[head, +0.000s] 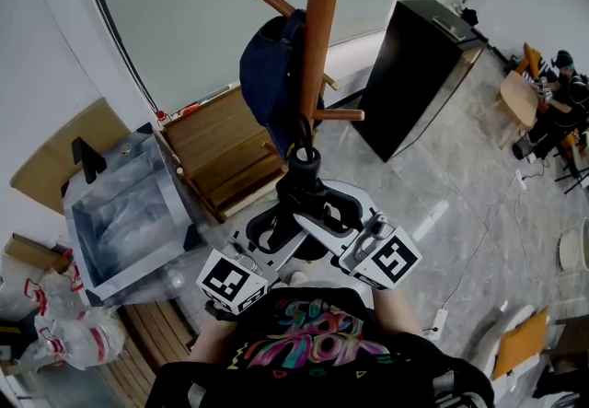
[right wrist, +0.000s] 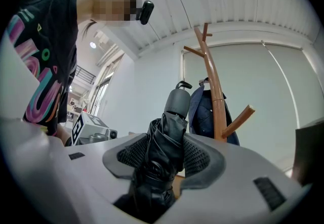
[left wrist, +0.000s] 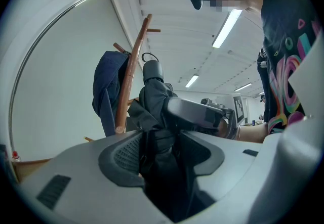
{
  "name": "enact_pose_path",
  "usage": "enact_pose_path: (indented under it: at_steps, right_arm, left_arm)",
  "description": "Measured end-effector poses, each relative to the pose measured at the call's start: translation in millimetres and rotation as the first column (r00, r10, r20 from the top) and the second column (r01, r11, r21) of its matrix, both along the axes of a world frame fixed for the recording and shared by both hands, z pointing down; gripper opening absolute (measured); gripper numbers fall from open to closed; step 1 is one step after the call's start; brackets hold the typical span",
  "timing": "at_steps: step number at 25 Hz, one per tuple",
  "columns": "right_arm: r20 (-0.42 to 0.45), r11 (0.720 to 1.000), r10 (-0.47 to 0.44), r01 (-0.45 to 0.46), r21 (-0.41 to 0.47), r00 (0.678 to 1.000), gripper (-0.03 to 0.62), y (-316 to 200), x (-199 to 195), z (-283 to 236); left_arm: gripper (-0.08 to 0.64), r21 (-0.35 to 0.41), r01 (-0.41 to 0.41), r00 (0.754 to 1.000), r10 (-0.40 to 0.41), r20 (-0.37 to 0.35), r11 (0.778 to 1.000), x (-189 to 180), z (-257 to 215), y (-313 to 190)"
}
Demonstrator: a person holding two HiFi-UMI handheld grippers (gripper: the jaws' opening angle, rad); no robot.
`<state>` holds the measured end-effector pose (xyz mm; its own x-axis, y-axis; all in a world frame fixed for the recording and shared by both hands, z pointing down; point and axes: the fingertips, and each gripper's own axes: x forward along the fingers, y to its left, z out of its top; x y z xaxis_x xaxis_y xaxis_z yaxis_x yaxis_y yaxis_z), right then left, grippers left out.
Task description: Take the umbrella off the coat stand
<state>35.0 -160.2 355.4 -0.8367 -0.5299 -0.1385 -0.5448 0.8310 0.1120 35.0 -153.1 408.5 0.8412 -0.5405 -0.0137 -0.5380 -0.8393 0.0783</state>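
On my left, my left gripper [left wrist: 162, 152] has its jaws closed onto the folded black umbrella [left wrist: 154, 99]. They stand fairly wide only because the bundled fabric fills the gap, and the ribbed pads bite into the canopy. I grip it low on the body, I'd say, so the weight sits in the jaws and the handle end stays free.

In the middle, the umbrella stands upright between my two grippers, just in front of the wooden coat stand [head: 319, 38], handle and wrist strap [left wrist: 148, 56] on top. The strap loop looks clear of the pegs, though from the head view I can't be sure. A navy jacket [head: 269, 70] hangs on the stand behind it.

On my right, my right gripper [right wrist: 164, 160] clamps the same bundle from the other side, its pads pressed into the fabric. Two grips, I reckon, keep the umbrella from swinging.

Both hands are close in front of my chest, with the grippers roughly level and angled inward to meet at the umbrella.
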Motion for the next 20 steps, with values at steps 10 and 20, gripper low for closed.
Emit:
enact_pose_path:
  at_steps: [10, 20]
  right_arm:
    - [0.006, 1.0, 0.001, -0.001, -0.011, 1.0, 0.222, -10.6, -4.2, -2.4]
    - [0.006, 1.0, 0.006, -0.005, -0.007, 1.0, 0.222, -12.3, -3.2, 0.5]
  left_arm:
    - [0.233, -0.01, -0.007, 1.0, 0.007, -0.003, 1.0, -4.3, -2.3, -10.0]
    - [0.233, -0.009, -0.03, 1.0, 0.03, 0.0, 1.0, -3.8, 0.0, -12.1]
